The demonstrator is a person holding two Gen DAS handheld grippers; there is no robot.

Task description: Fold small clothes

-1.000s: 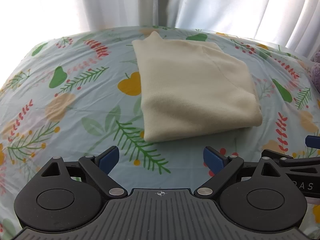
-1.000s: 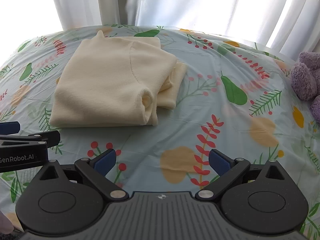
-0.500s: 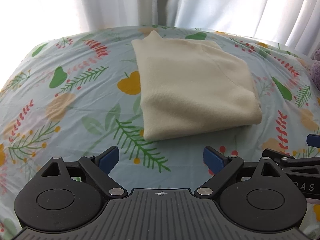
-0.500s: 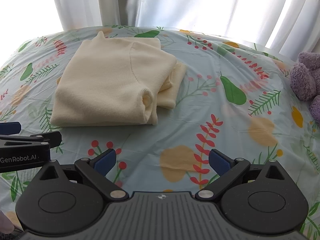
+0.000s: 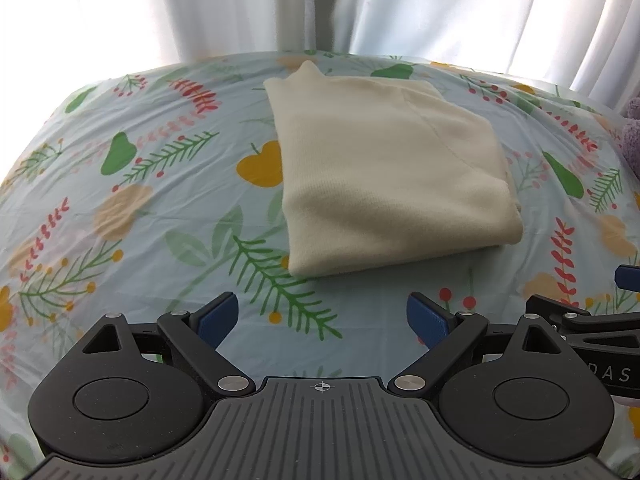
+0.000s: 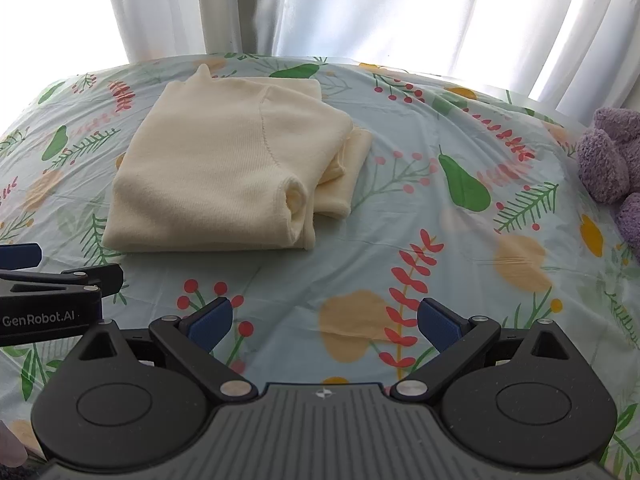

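Note:
A cream knit garment point(image 5: 384, 172) lies folded into a flat rectangle on the patterned cloth, its near edge just beyond my left gripper point(image 5: 322, 318). That gripper is open, blue pads wide apart and nothing between them. In the right wrist view the same garment point(image 6: 224, 172) sits up and to the left, with a sleeve cuff and a folded layer sticking out on its right side. My right gripper point(image 6: 325, 320) is open too and hovers over bare cloth, to the right of the garment's near corner. Each gripper shows at the edge of the other's view.
A light blue tablecloth point(image 5: 140, 208) with leaves, pears and berries covers the surface. A purple plush toy point(image 6: 612, 160) sits at the far right edge. White curtains point(image 6: 360, 8) hang right behind the table's far edge.
Both views have shifted only slightly; the garment sits a touch lower in the frames. Neither gripper has changed its opening.

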